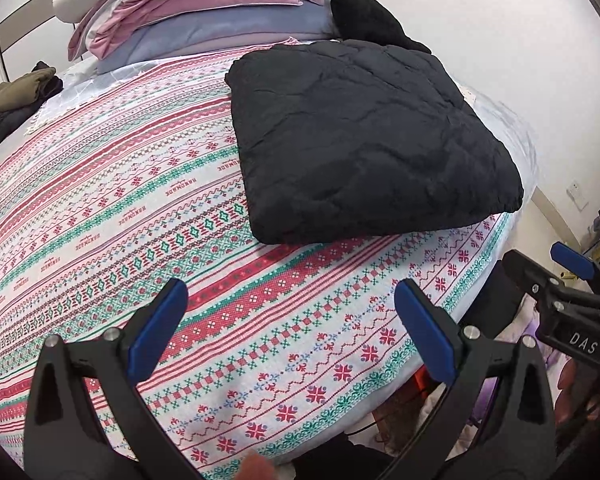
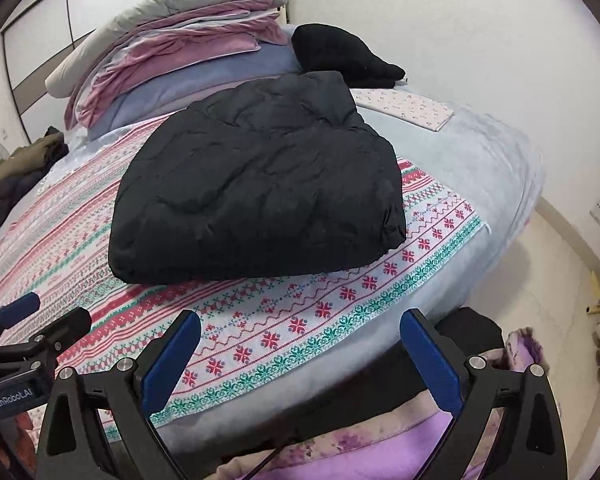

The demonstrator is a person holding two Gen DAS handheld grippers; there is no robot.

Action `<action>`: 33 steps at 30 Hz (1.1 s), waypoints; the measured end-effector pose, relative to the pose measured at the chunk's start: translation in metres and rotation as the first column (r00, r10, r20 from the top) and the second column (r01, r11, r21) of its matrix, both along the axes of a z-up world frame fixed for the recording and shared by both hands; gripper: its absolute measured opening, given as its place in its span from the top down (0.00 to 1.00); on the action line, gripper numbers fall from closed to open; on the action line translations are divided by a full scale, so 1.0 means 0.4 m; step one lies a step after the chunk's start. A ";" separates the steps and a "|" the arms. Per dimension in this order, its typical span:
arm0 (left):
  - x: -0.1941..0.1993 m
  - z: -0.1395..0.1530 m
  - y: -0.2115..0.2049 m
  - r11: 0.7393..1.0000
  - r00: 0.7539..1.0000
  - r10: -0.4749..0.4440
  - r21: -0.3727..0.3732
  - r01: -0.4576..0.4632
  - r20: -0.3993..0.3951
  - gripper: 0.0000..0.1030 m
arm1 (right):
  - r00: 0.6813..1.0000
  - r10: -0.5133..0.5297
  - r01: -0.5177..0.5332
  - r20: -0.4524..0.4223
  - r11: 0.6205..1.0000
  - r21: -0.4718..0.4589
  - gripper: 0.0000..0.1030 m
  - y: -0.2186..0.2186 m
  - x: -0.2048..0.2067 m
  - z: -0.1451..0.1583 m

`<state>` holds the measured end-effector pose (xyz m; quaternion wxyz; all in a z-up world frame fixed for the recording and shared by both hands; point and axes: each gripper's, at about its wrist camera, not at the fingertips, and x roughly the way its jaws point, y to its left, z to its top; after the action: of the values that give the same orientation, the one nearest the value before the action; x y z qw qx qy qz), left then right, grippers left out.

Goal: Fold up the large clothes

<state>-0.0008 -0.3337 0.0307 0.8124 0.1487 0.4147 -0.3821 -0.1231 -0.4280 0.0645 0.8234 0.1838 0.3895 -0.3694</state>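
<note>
Left wrist view: my left tongs [image 1: 290, 320] are spread wide with nothing between the blue pads [image 1: 158, 326], hovering over the near part of the patterned sheet [image 1: 112, 216] on the bed. The black padded jacket [image 1: 364, 140] lies folded into a thick square ahead and a bit right of these tongs, well apart from them, flat on the sheet. My right tongs [image 1: 568, 276] show at the right edge, off the bed side, also clear of the jacket. Far end: stack of folded bedding [image 1: 204, 12], pink, lilac and grey, with a small black garment [image 1: 370, 16] just behind the jacket. Olive and dark clothes [image 1: 16, 96] sit at the far left edge. Right wrist view: my right tongs [image 2: 300, 354] are wide apart too, empty, held over the near bed corner. The black padded jacket [image 2: 260, 192] is ahead and slightly left, apart from the pads [image 2: 430, 360], resting on the patterned sheet [image 2: 332, 312]. My left tongs [image 2: 32, 320] poke in at the left, low over the sheet, gapped and empty. A small floral cloth [image 2: 408, 108] lies on the pale blue blanket [image 2: 480, 160] beyond the jacket.
</note>
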 end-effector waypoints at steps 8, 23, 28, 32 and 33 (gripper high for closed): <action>0.000 -0.003 -0.004 1.000 1.000 -0.003 0.004 0.003 -0.006 0.01 | 1.000 0.003 -0.003 0.003 1.000 0.007 0.02 0.004 0.006 -0.002; 0.002 -0.005 -0.002 1.000 1.000 -0.009 0.001 0.009 -0.019 0.01 | 1.000 0.000 0.000 0.006 1.000 0.013 0.02 0.010 0.007 -0.003; 0.002 -0.005 -0.001 1.000 1.000 -0.010 0.001 0.010 -0.022 0.01 | 1.000 0.002 -0.002 0.006 1.000 0.014 0.02 0.006 0.008 -0.003; 0.002 -0.005 -0.003 1.000 1.000 -0.008 0.001 0.008 -0.023 0.01 | 1.000 0.004 -0.004 0.004 1.000 0.014 0.02 0.007 0.009 -0.003; 0.002 -0.005 -0.003 1.000 1.000 -0.009 0.001 0.009 -0.024 0.01 | 1.000 0.004 -0.004 0.004 1.000 0.015 0.02 0.007 0.007 -0.003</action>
<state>0.0000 -0.3349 0.0285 0.8055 0.1465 0.4240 -0.3872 -0.1201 -0.4251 0.0634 0.8235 0.1899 0.3908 -0.3647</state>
